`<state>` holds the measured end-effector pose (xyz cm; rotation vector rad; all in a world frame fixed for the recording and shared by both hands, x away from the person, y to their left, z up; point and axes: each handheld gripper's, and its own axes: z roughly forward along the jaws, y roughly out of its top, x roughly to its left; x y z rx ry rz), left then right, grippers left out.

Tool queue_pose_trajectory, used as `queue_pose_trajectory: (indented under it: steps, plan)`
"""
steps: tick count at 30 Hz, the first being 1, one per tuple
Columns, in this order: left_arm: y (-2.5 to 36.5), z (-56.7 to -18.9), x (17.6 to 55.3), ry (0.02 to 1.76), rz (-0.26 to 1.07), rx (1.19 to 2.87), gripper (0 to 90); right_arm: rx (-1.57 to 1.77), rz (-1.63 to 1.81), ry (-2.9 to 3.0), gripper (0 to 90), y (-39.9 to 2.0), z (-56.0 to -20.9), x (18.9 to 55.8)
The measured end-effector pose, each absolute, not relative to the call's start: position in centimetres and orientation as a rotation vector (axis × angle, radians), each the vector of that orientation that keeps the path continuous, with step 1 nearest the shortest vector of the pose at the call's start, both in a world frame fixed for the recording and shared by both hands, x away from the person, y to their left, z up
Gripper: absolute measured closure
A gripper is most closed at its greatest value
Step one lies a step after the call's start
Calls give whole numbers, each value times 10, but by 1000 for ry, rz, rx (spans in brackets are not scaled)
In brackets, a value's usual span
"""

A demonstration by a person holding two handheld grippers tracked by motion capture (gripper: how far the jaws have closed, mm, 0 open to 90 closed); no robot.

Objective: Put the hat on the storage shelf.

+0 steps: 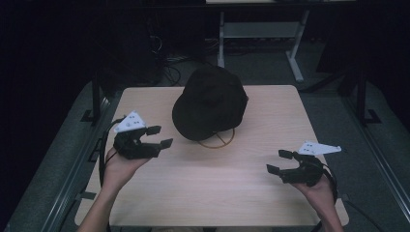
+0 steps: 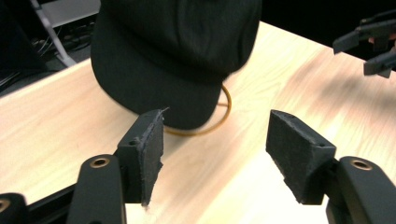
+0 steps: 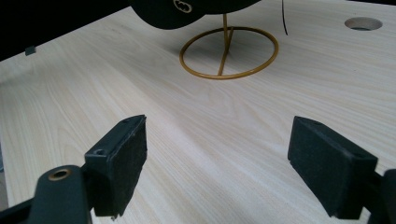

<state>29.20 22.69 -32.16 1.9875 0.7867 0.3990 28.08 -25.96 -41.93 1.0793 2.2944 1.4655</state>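
Ahead, black cap [image 1: 210,102] on gold stand [image 1: 217,140]; left hand-held gripper [image 1: 153,137] and right [image 1: 279,162] both released, well apart.

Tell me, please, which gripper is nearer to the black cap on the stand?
Left. The left gripper sits just beside the black cap, at its brim; the right gripper rests farther off, toward the table's near corner.

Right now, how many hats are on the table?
1. The black cap sits on a gold wire stand at the middle of the wooden table, toward its far side. The cap's underside is out of sight, so something could be hidden there.
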Motion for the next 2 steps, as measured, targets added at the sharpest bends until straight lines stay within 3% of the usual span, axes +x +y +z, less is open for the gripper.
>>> queue_pose_trajectory:
  steps: [2]
  plan:
    - [231, -331, 283, 798, 396, 1977, 335, 1073, 1461, 2297, 192, -258, -419, 280]
